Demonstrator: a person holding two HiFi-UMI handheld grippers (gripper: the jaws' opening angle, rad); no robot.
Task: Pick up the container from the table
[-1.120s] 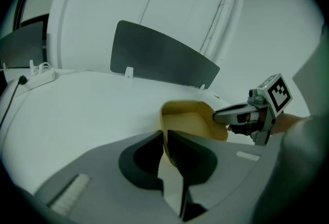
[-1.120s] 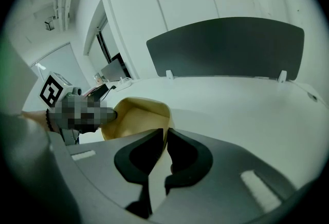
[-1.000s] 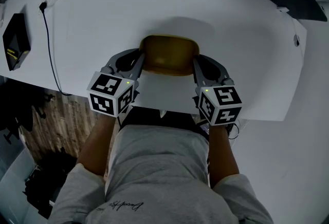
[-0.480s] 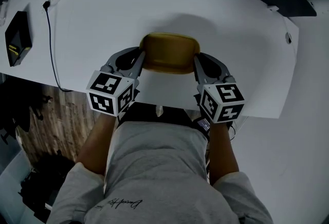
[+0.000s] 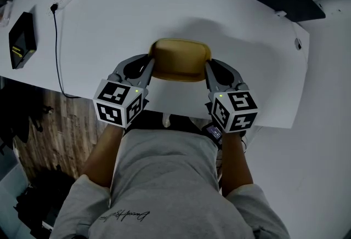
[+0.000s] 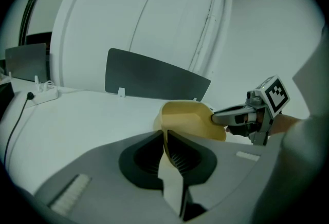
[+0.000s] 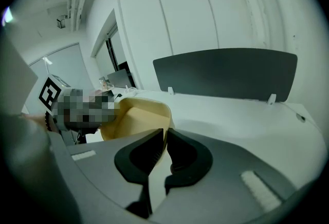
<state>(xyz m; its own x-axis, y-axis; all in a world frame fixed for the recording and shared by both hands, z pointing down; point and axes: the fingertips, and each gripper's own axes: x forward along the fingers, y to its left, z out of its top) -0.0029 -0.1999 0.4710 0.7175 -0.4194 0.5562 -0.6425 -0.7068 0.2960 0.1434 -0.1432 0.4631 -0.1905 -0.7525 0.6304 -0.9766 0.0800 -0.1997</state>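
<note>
1. Left gripper [image 5: 148, 67] is clamped on the left rim of the tan container [image 5: 181, 58], at 9 o'clock, jaws nearly closed on the thin wall.
2. Right gripper [image 5: 209, 70] is clamped likewise on the rim at 3 o'clock.
3. The container is held between both grippers over the white table [image 5: 109, 18], near its 6 o'clock edge.

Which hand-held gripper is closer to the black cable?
The left hand-held gripper; the cable lies on its side, the right hand-held gripper is beyond the container.
</note>
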